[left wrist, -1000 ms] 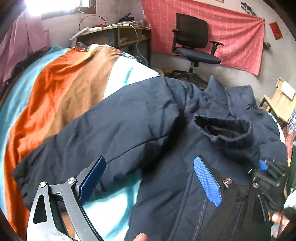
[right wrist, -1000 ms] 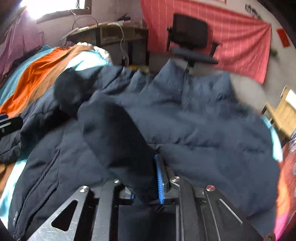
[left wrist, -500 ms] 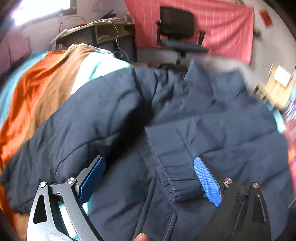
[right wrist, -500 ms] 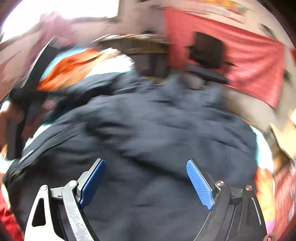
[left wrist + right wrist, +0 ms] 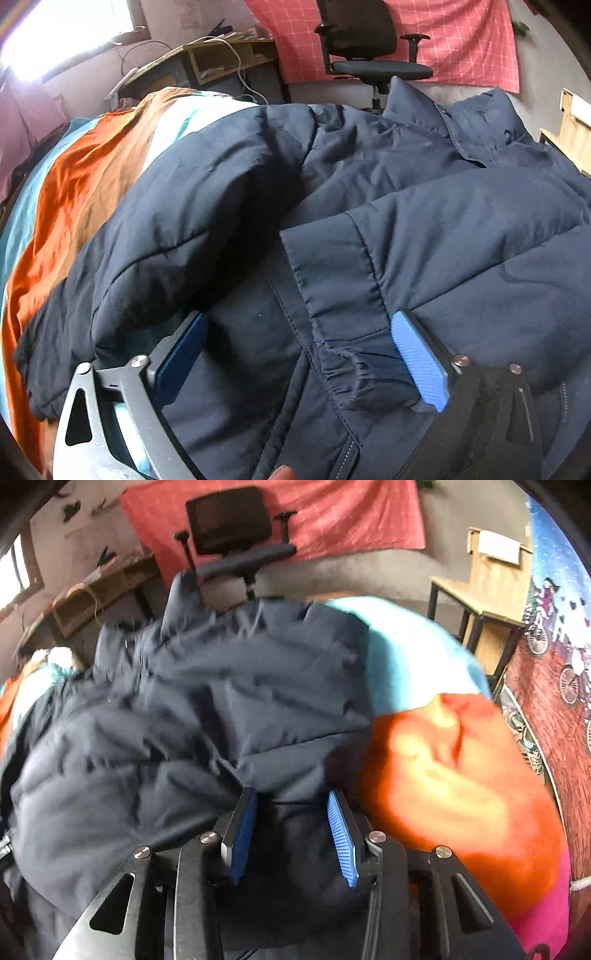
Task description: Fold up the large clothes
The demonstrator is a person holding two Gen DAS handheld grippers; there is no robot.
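Note:
A large navy padded jacket lies on a bed with a striped orange, brown, white and teal cover. One sleeve is folded across the front, its cuff between my left fingers. My left gripper is open just above the jacket, holding nothing. In the right wrist view the jacket is blurred. My right gripper sits at its right edge, jaws partly closed with jacket fabric bunched between the pads; whether they pinch it is unclear.
A black office chair stands beyond the bed before a red checked cloth. A cluttered wooden desk is at the back left. A wooden stand is at the right. Orange and pink bedding lies right of the jacket.
My right gripper let go of the sleeve, swung to the jacket's right edge and narrowed its jaws on the fabric there. The sleeve now lies across the front. My left gripper stayed open.

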